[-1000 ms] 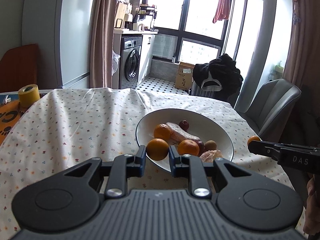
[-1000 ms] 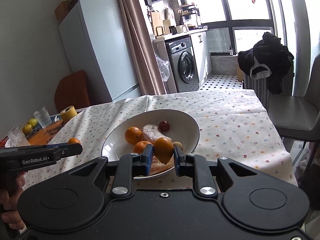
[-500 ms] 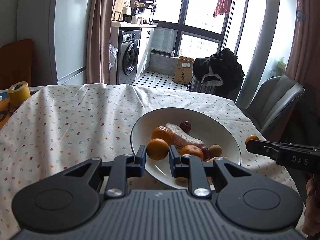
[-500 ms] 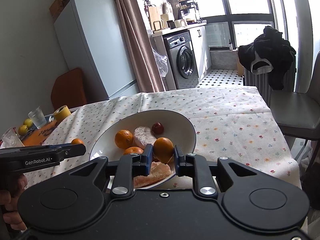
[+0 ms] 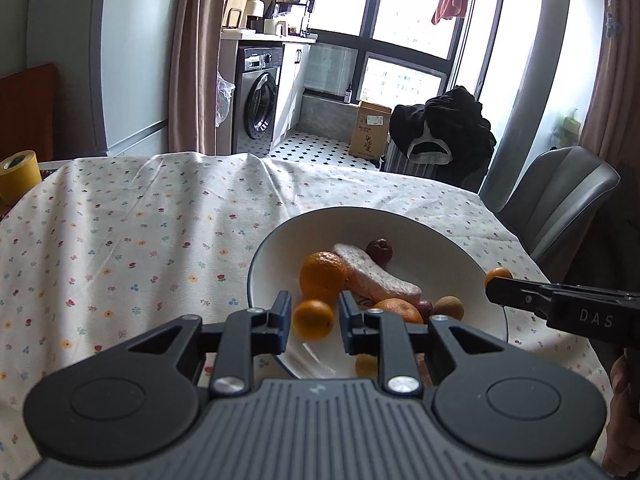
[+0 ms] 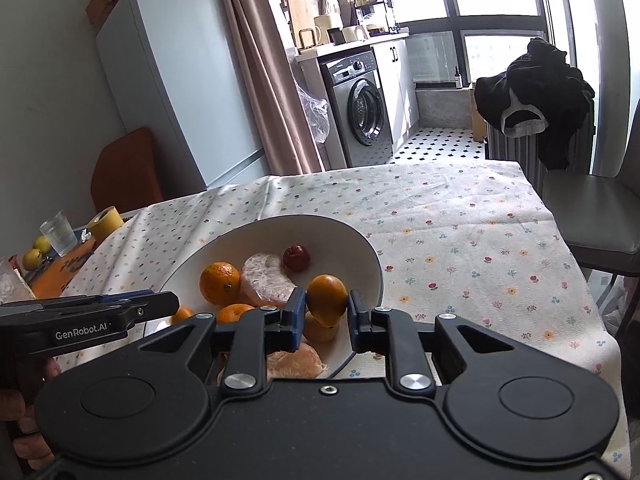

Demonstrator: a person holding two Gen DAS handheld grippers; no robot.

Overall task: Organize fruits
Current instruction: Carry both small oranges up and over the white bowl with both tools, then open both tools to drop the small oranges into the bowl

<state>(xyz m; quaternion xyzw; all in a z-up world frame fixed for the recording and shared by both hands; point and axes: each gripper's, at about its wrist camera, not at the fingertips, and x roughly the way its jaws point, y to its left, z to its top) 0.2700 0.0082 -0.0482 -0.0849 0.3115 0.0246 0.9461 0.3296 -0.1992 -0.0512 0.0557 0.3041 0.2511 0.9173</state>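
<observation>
The white bowl (image 5: 452, 236) sits on the flowery tablecloth (image 5: 132, 240). The left gripper (image 5: 314, 316) is above the bowl's near rim, its fingers spread a little wider than the small orange (image 5: 313, 319) between them, with gaps on both sides. The right gripper (image 6: 323, 308) squeezes a second orange (image 6: 326, 300) tight above the bowl. In the bowl lie a big orange (image 6: 220, 283), a pink pomelo piece (image 6: 264, 278) and a dark red fruit (image 6: 296, 258)
</observation>
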